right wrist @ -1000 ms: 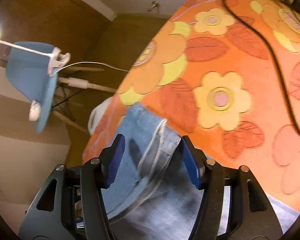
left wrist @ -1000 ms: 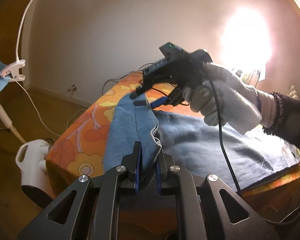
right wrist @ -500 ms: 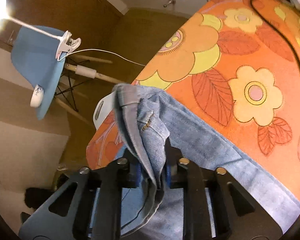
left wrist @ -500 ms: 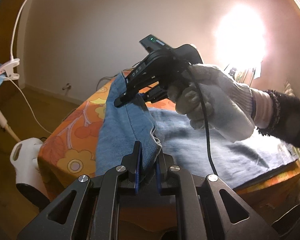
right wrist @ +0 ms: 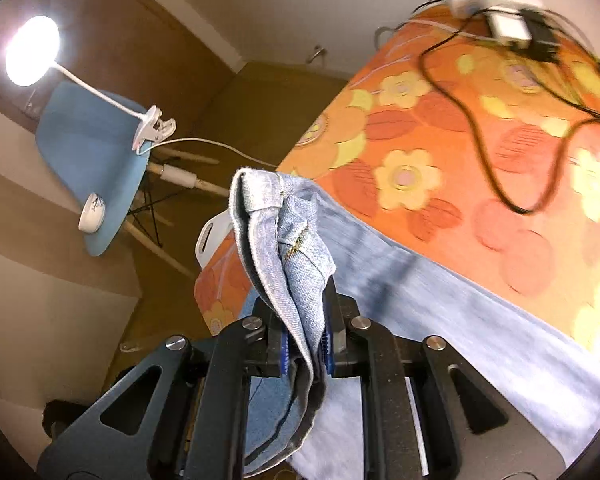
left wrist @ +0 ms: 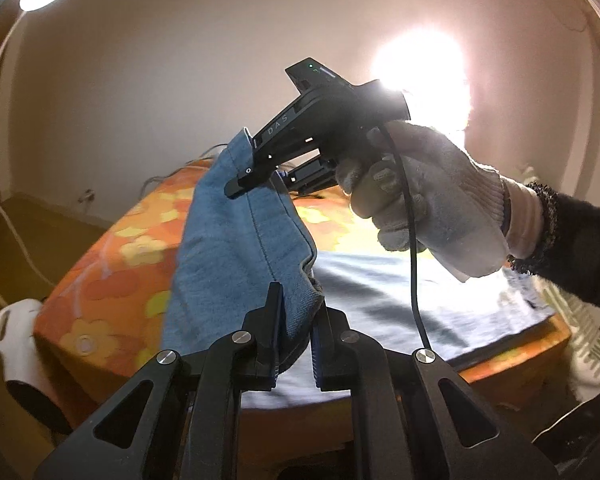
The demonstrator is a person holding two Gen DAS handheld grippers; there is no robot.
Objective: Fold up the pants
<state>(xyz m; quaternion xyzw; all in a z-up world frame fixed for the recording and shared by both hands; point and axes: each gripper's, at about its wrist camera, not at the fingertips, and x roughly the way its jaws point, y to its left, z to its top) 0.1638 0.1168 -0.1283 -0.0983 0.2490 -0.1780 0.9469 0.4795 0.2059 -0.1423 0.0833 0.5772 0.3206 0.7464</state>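
The right gripper (right wrist: 305, 344), spread around the hem a second ago, is now pinching the jeans (left wrist: 240, 248); the left gripper (left wrist: 294, 334) is still pinching its corner. Both are lifting that end above the flowered table (right wrist: 440, 168), so folding over can begin.

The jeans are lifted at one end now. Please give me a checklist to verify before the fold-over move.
1. Left gripper shut on the jeans: ok.
2. Right gripper shut on the jeans' other corner: ok.
3. Held edge raised off the flowered tablecloth: ok.
4. Rest of the jeans lying flat on the table: ok.
5. Black cable clear of the jeans: ok.
6. Far end of the jeans aligned: cannot tell.
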